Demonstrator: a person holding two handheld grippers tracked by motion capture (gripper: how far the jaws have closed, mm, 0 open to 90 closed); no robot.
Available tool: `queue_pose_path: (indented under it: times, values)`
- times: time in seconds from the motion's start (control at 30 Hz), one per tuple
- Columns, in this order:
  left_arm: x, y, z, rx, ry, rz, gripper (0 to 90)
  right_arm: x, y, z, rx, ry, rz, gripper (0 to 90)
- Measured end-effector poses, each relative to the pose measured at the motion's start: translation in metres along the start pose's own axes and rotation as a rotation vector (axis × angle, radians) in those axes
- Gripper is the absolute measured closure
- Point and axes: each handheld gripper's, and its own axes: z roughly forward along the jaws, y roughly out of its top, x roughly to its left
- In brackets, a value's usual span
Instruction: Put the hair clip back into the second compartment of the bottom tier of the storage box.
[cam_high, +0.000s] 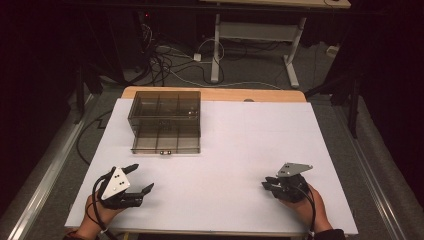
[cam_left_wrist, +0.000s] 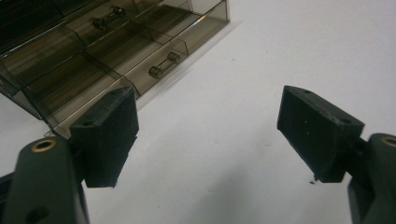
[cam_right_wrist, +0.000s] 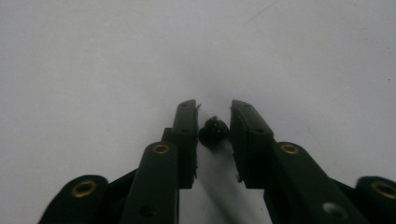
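Right gripper (cam_right_wrist: 214, 122) lies low on the table (cam_high: 240, 135) at four o'clock, jaws nearly together around a small black knob (cam_right_wrist: 214, 130); left gripper (cam_high: 138, 178) rests at eight o'clock, jaws apart.

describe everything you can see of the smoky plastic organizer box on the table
The organizer box is a smoky brown, see-through plastic case, low and rectangular, split by thin walls into rows of compartments. It looks stepped, with a lower front row nearer the person. It sits flat on the white sheet, toward the far left. The left gripper view shows small metal pieces shaped like little dumbbells lying in some front compartments; others look empty. Neither tool touches it.
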Motion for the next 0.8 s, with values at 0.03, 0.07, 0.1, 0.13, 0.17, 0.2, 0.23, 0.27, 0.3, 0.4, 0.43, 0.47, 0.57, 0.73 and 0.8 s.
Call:
queue_pose_path:
  times: [0.03,0.07,0.1,0.13,0.17,0.2,0.23,0.27,0.3,0.4,0.43,0.47,0.57,0.73,0.8]
  values:
    - [-0.0008,-0.0003,0.0002,0.007,-0.005,-0.005,19.6,0.0004,0.0002,-0.0002,0.002,0.002,-0.003,76.4]
    - [-0.0008,-0.0003,0.0002,0.007,-0.005,-0.005,19.6,0.0007,0.0002,-0.0005,0.004,0.002,-0.006,78.1]
    - [-0.0009,-0.0003,0.0002,0.007,-0.007,-0.005,19.7,0.001,0.0002,-0.0005,0.003,0.001,-0.008,78.6]
    - [-0.0009,-0.0003,0.0005,0.007,-0.008,-0.005,19.7,0.001,0.0002,-0.0007,0.004,0.002,-0.012,81.0]
    - [-0.0009,-0.0003,0.0005,0.007,-0.008,-0.005,19.7,0.001,0.0001,-0.001,0.005,0.005,-0.01,81.5]
    - [-0.0013,-0.0005,0.0008,0.009,-0.009,-0.001,19.7,0.0008,0.0,-0.0012,0.005,0.007,-0.009,82.6]
    - [-0.0013,-0.0005,0.0008,0.009,-0.009,-0.001,19.6,0.0005,-0.0001,-0.0015,0.004,0.01,-0.011,82.5]
    - [-0.0014,-0.0004,0.0009,0.009,-0.009,0.0,19.6,0.0001,-0.0002,-0.0016,0.002,0.007,-0.012,81.3]
    - [-0.0015,-0.0004,0.001,0.01,-0.009,0.0,19.6,0.0001,-0.0002,-0.0016,0.002,0.007,-0.012,81.3]
    - [-0.0015,-0.0007,0.0013,0.014,-0.01,0.003,19.7,0.0003,-0.0002,-0.0017,0.004,0.009,-0.016,77.4]
    - [-0.0017,-0.0008,0.0013,0.016,-0.01,0.005,19.6,0.0001,-0.0001,-0.0018,-0.002,0.014,-0.016,75.6]
    - [-0.0017,-0.0008,0.0013,0.016,-0.01,0.005,19.6,-0.0002,-0.0002,-0.0021,-0.009,0.02,-0.009,73.4]
    - [-0.0021,-0.0004,0.0016,0.013,-0.01,0.004,19.6,-0.0006,0.0012,-0.0017,-0.021,0.023,0.005,71.3]
    - [-0.0024,-0.0003,0.0025,0.02,-0.009,0.007,19.7,0.0021,0.0058,0.006,-0.006,0.02,-0.01,74.0]
    - [-0.0025,-0.0003,0.0025,0.021,-0.01,0.006,19.6,0.0023,0.0066,0.0064,-0.005,0.018,-0.013,76.2]
